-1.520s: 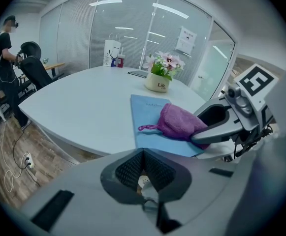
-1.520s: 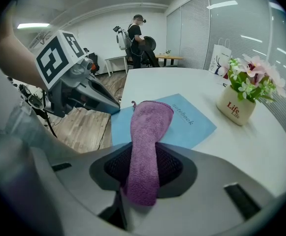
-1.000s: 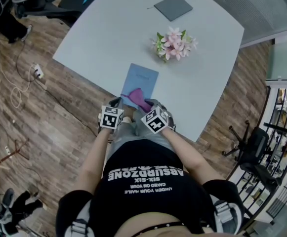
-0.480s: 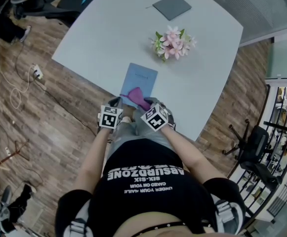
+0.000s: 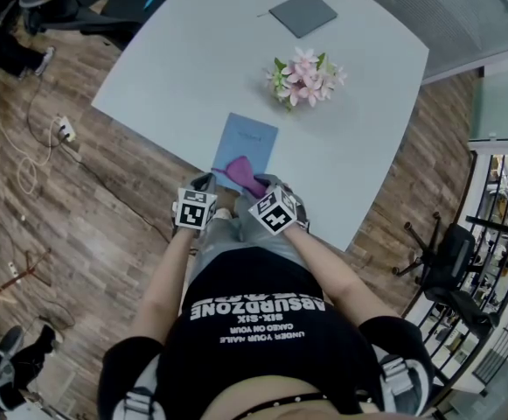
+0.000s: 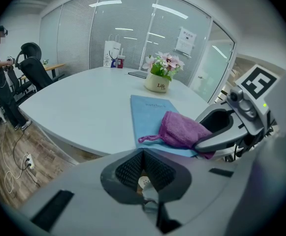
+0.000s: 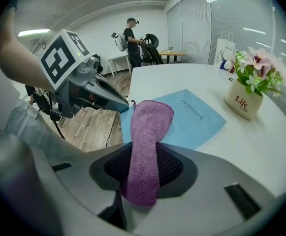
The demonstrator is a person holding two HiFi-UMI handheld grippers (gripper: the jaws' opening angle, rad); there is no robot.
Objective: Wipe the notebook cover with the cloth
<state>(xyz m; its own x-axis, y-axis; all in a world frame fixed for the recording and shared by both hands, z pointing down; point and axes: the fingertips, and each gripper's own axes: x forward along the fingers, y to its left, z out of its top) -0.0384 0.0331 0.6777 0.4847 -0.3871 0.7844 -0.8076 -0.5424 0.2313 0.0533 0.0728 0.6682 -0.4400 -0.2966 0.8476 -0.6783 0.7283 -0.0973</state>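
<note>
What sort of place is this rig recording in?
Most likely an office meeting room: a large pale rounded table, floor-to-ceiling glass partition walls behind it, and a black swivel office chair on the wood-look flooring.

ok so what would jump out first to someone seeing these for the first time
The purple cloth comes first: it is clamped in the right gripper and drapes onto the blue notebook at the near edge of the white table. Next come the pink flowers in a pot mid-table.
</note>
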